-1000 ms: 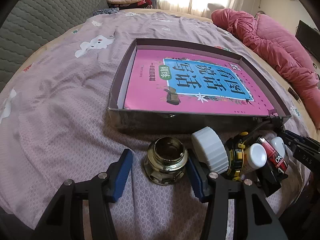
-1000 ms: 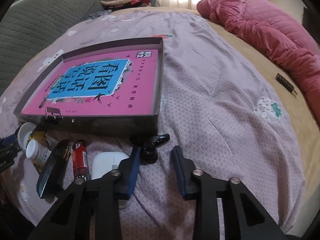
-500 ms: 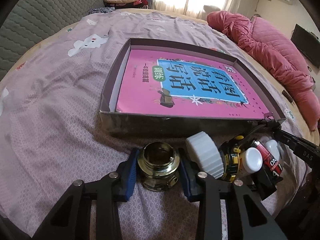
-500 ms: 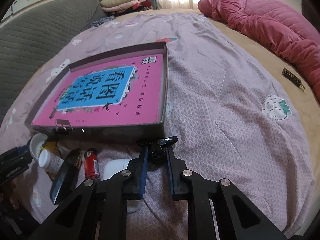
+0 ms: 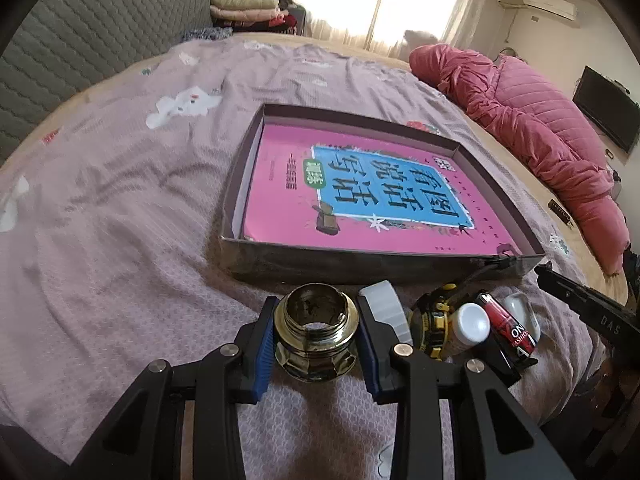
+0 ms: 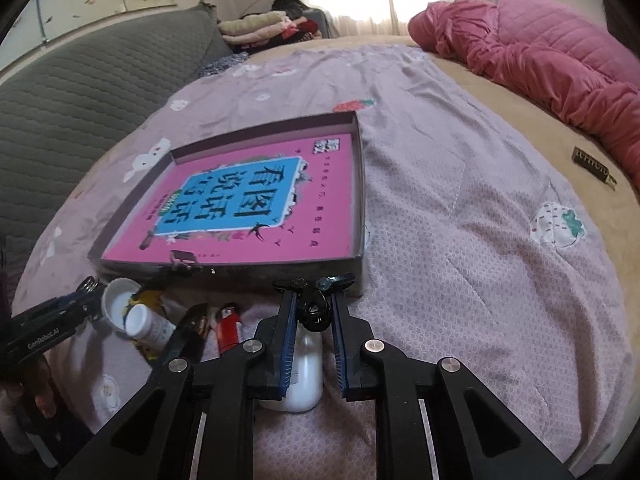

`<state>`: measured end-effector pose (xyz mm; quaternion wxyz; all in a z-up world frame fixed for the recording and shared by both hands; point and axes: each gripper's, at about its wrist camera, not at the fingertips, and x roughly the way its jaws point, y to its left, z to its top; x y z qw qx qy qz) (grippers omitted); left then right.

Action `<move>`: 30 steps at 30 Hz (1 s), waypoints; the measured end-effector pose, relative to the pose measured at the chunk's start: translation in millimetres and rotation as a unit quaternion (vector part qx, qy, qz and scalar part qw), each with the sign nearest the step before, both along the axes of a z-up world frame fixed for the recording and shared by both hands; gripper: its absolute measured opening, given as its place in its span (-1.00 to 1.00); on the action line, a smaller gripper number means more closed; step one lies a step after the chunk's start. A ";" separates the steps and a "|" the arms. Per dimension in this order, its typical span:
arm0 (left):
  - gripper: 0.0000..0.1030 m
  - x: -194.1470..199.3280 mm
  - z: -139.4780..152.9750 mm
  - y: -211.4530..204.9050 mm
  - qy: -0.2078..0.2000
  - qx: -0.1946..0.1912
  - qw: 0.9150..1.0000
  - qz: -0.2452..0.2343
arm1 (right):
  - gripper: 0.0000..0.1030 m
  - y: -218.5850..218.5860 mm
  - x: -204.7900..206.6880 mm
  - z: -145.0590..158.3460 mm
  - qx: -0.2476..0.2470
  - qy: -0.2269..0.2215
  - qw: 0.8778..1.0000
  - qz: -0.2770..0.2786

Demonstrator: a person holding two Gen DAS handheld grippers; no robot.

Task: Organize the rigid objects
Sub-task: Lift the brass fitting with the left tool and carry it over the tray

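My left gripper (image 5: 317, 308) is shut on a brass threaded fitting (image 5: 316, 344) on the purple bedspread, just in front of the shallow dark box (image 5: 360, 266). A pink book (image 5: 360, 200) lies in the box. In the right wrist view, my right gripper (image 6: 313, 294) is shut on a small black clip (image 6: 316, 312), held just above a white case (image 6: 306, 376) at the box's near right corner (image 6: 356, 276). Between the grippers lie a white cap (image 5: 384, 304), a yellow tape measure (image 5: 434, 320), a white bottle (image 5: 470, 324) and a red lighter (image 5: 510, 330).
A pink quilt (image 6: 540, 52) is heaped along the right side of the bed. A small dark bar (image 6: 594, 168) lies on the tan sheet near it. A grey padded back (image 5: 80, 40) rises at the left. Open bedspread (image 6: 480, 240) stretches right of the box.
The left jaws closed onto the brass fitting. The right jaws closed on the black clip and lifted it slightly off the bedspread, uncovering the white case below.
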<state>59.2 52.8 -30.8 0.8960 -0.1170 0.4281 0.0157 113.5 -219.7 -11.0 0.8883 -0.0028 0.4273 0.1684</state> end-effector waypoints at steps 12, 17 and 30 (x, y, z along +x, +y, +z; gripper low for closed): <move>-0.29 -12.0 20.4 7.4 -0.038 0.011 0.999 0.016 | -0.67 -2.1 -6.3 20.8 0.008 -0.044 0.999 0.001; -0.30 -12.9 28.1 8.6 -0.056 0.017 0.998 0.024 | -0.67 -2.4 -6.9 29.9 0.015 -0.059 0.998 0.003; -0.29 0.4 33.3 16.3 -0.075 -0.009 0.997 0.034 | -0.67 16.5 0.4 35.6 -0.002 -0.082 0.996 0.021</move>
